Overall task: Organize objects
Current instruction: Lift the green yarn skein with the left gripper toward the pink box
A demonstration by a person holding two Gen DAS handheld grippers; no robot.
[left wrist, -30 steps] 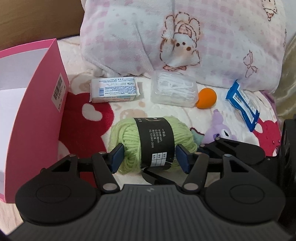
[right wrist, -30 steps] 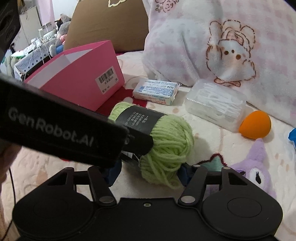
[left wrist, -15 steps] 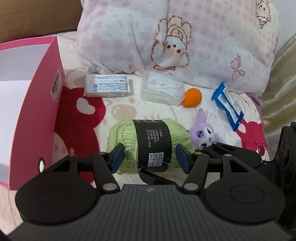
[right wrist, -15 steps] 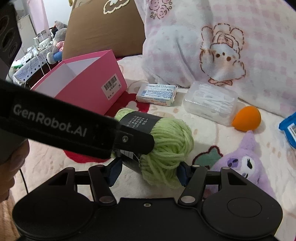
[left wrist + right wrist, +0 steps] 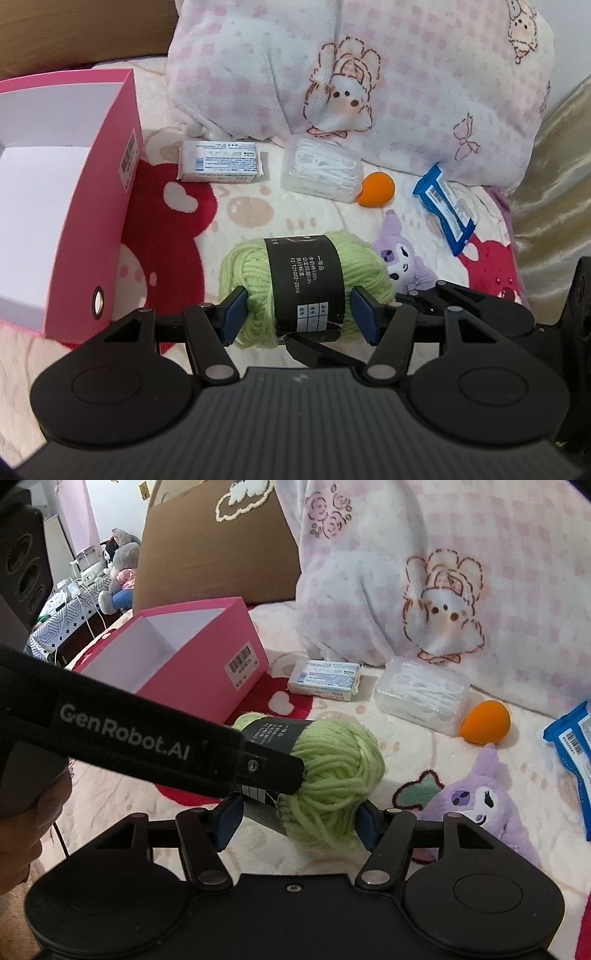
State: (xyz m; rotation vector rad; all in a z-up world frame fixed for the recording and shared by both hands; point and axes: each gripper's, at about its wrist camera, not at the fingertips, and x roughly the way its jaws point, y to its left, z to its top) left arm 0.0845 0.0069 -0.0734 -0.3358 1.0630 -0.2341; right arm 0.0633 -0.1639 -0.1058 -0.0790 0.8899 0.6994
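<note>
**Yarn lifted by both grippers, box next**

The left gripper (image 5: 297,315) clamps the green yarn ball (image 5: 303,288) at its two ends; the right gripper (image 5: 295,819) also has its pads against the yarn, its jaws having just eased slightly wider. The yarn hangs above the blanket (image 5: 240,214), near the pink box (image 5: 110,206) at the blanket's left edge. Next, I judge: carry it over the open box and release.

Count: one yarn ball, one box, one soap pack (image 5: 221,167), one swab case (image 5: 322,172), one orange sponge (image 5: 377,188), one blue packet (image 5: 445,206), one purple plush (image 5: 404,262).

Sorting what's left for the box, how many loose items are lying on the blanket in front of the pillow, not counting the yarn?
5: white packet, clear box, orange sponge, blue packet, purple plush. More may be hidden.
</note>
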